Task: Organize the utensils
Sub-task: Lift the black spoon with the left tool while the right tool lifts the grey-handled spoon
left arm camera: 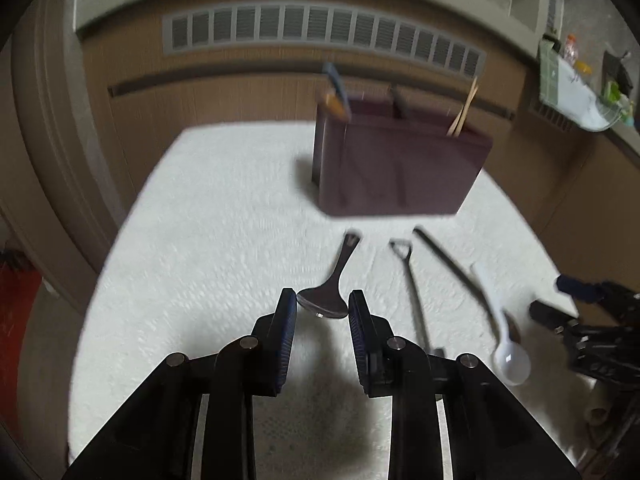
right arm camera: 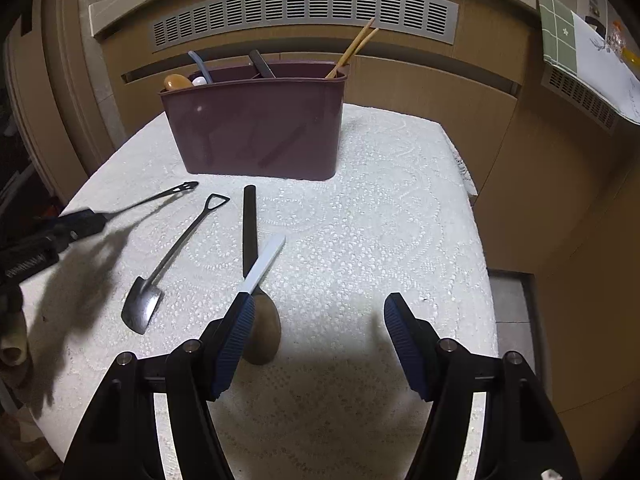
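Note:
A maroon utensil caddy (right arm camera: 256, 128) stands on the white lace tablecloth (right arm camera: 360, 216), holding wooden chopsticks (right arm camera: 352, 46) and several spoons. It also shows in the left wrist view (left arm camera: 396, 164). A metal spoon (left arm camera: 328, 298) lies with its bowl between the pads of my left gripper (left arm camera: 322, 307), whose jaws are narrowly apart around it. A shovel-shaped spoon (right arm camera: 172, 256), a black-handled wooden spoon (right arm camera: 250, 232) and a white plastic spoon (right arm camera: 262, 264) lie in front of the caddy. My right gripper (right arm camera: 318, 312) is open and empty, its left pad (right arm camera: 236, 336) beside the white spoon.
Wooden cabinet panels with a vent grille (right arm camera: 304, 8) stand behind the table. A counter with a green-checked cloth (right arm camera: 560, 36) is at the far right. The table's right edge (right arm camera: 486, 264) drops to the floor.

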